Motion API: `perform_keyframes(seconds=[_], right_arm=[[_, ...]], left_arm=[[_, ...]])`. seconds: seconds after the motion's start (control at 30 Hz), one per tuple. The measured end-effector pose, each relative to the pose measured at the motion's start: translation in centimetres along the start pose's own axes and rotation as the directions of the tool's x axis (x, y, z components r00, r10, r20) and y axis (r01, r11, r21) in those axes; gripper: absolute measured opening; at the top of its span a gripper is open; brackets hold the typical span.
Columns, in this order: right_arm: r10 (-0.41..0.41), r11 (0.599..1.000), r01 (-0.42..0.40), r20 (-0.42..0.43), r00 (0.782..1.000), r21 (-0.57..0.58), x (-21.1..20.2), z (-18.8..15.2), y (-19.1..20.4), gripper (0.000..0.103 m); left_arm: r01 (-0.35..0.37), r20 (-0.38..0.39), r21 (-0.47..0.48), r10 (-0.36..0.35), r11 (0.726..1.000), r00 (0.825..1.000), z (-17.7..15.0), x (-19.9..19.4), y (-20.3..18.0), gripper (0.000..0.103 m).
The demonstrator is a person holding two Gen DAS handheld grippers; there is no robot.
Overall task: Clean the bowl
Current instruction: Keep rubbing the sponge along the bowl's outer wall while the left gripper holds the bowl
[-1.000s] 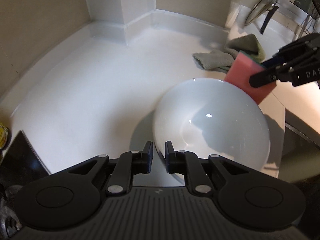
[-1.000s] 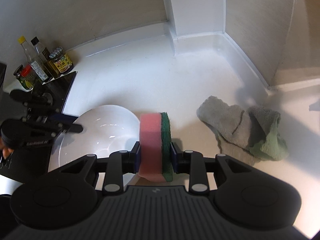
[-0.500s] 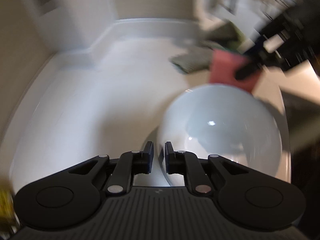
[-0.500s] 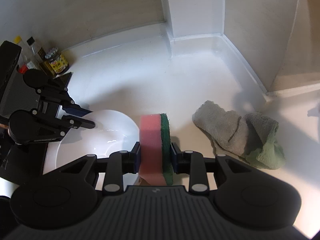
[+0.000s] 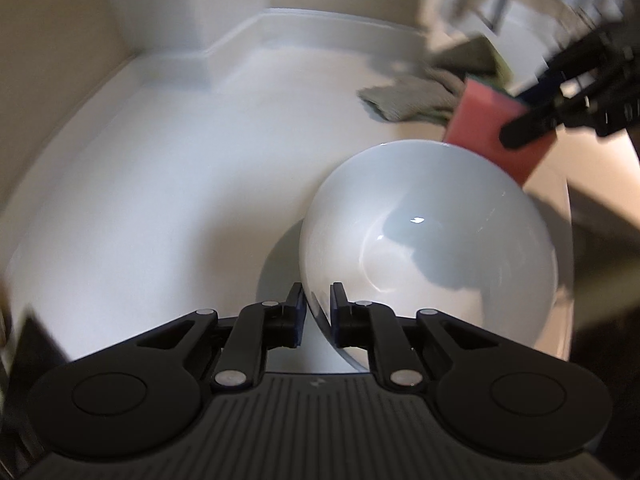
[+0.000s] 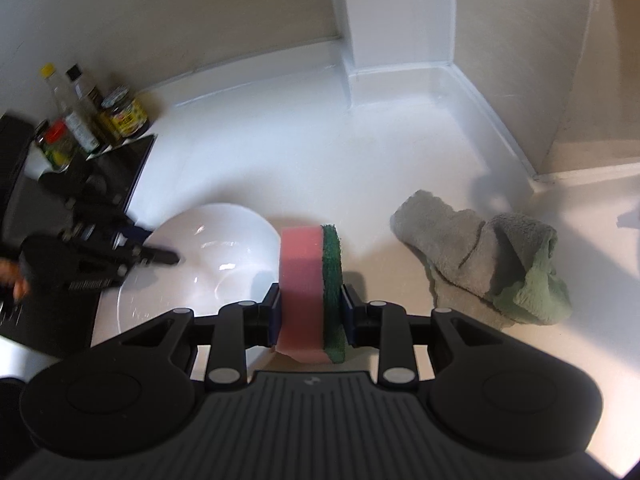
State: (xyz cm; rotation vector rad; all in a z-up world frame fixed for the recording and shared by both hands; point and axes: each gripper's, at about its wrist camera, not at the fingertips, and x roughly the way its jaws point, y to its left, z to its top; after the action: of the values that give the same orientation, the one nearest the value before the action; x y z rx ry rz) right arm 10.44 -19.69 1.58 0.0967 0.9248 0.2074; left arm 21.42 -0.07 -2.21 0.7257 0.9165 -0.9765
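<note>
left gripper [image 5: 317,309] pinches bowl [image 5: 430,248] rim, bowl ahead-right | right gripper [image 6: 310,312] clamps sponge [image 6: 310,280], bowl to its left | cloth [image 6: 480,256] ahead-right

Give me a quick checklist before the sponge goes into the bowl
1. Left claw grips the white bowl by its near rim, one finger inside, one outside: ok.
2. Right claw clamps the pink and green sponge: ok.
3. Sponge is over the bowl opening: not ok; it sits beside the rim, outside the bowl.
4. Which sponge face will scrub: pink faces the bowl, green scouring side faces away: ok.
5. Grey-green cloth lies apart from the bowl on the white counter: ok.
6. Bowl interior dirt or water: cannot tell; only glare shows.
</note>
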Motion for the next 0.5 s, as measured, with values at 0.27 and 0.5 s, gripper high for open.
perform_keyframes(seconds=[0.27,0.5], right_arm=[[-0.028,1.000,0.028,0.022,0.999,0.010,0.6,0.8,0.4,0.026],[-0.024,0.999,0.023,0.032,0.999,0.028,0.1,0.0,0.4,0.026]], left_arm=[[-0.044,0.038,-0.070,0.047,0.997,0.998,1.5,-0.1,-0.1,0.014],[-0.084,0.036,-0.305,0.100,0.948,0.994,-2.4,-1.9,-1.4,0.014]])
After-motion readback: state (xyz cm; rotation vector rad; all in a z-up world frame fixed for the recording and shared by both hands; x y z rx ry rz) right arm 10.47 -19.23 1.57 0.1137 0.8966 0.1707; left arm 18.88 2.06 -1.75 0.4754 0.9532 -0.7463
